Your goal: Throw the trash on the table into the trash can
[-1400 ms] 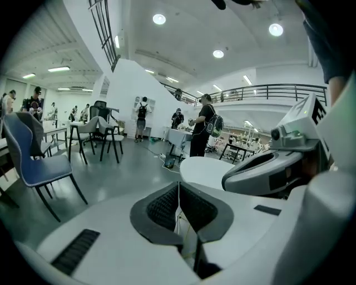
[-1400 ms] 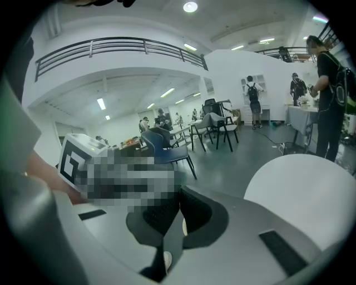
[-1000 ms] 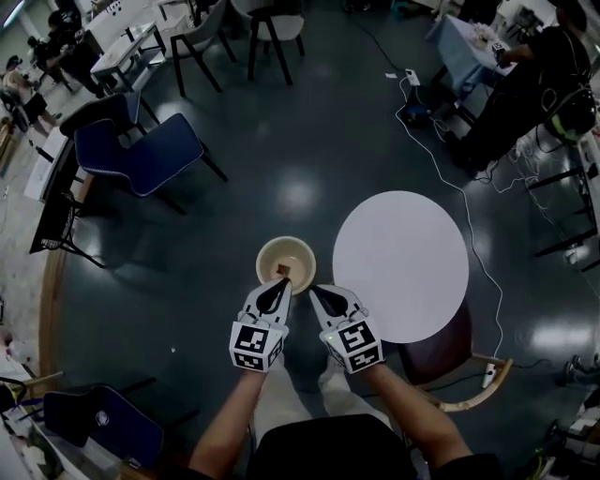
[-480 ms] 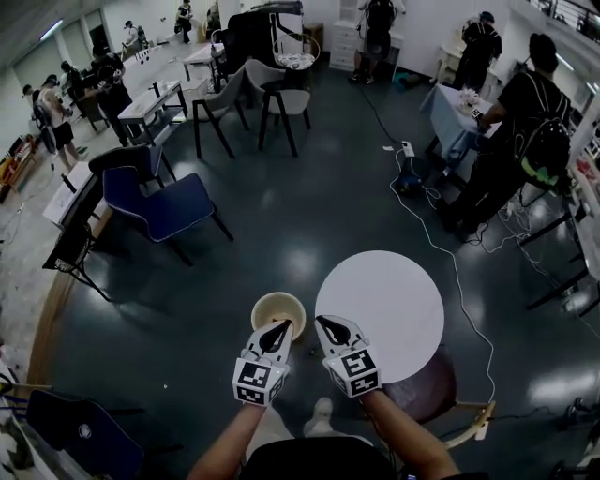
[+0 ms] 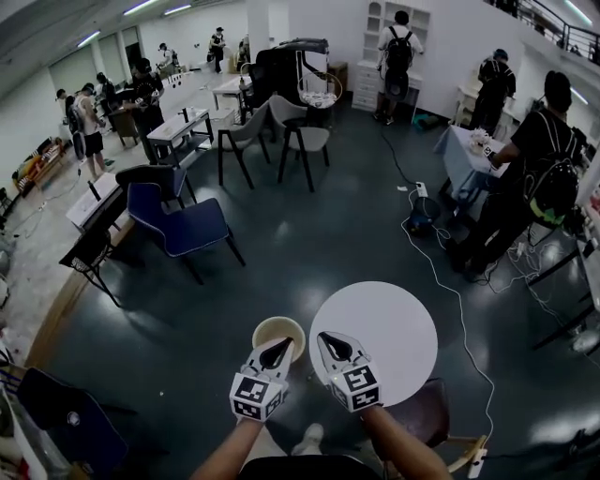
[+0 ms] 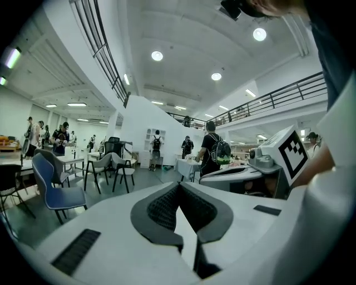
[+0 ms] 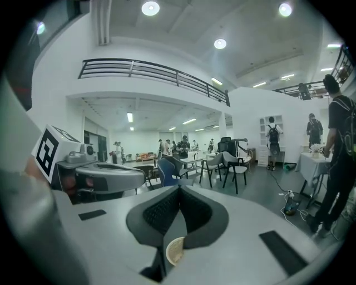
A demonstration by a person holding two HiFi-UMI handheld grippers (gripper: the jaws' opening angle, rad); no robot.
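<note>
Head view: trash can (image 5: 265,325) below jaws

You work under round ceiling lights (image 7: 150,7) that fill the white hall with even, bright light. Beyond the table (image 5: 384,319), the dark glossy floor (image 5: 300,234) gives back soft glare patches. The head view bends and dims toward its corners. Both gripper views curve strongly inside black rims, and their nearest surfaces are blurred.

The left gripper (image 5: 279,348) hides part of the trash can (image 5: 278,328).
</note>
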